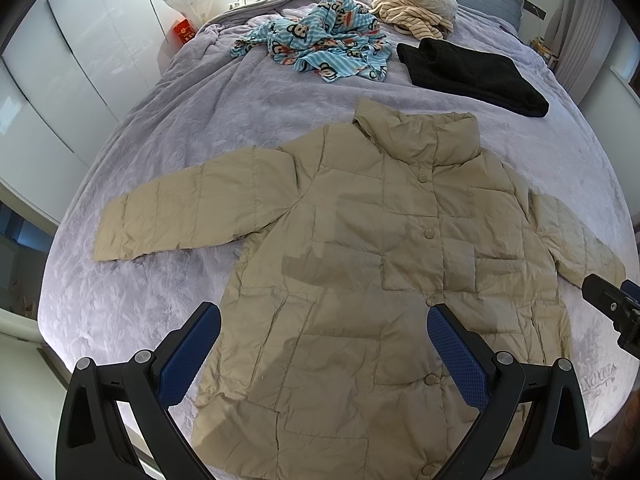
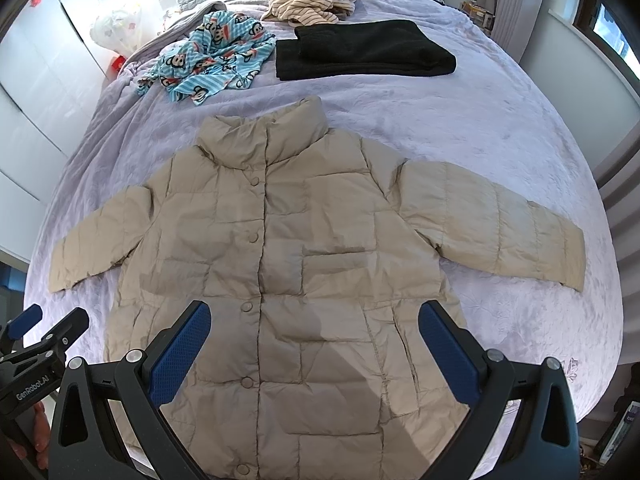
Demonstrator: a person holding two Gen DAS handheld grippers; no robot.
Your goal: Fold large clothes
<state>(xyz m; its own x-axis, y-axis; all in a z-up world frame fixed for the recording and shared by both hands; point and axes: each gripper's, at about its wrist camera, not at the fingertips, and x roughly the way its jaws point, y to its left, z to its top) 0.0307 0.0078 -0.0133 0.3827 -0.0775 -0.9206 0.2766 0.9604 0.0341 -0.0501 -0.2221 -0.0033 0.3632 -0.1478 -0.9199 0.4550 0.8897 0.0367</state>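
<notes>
Beige quilted puffer jacket (image 1: pixel 372 248) lies flat, buttoned, sleeves spread, on the lavender bedspread (image 1: pixel 168 128). Left gripper (image 1: pixel 324 336) and right gripper (image 2: pixel 314 332) both gape wide, empty. Judged light, puffy, slippery shell: pinch sleeve cuffs or hem corners.

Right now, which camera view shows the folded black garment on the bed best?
The right wrist view: the folded black garment lies whole and nearly level beyond the beige jacket. The left wrist view also shows all of it, but pushed toward the upper right and slanted.
</notes>
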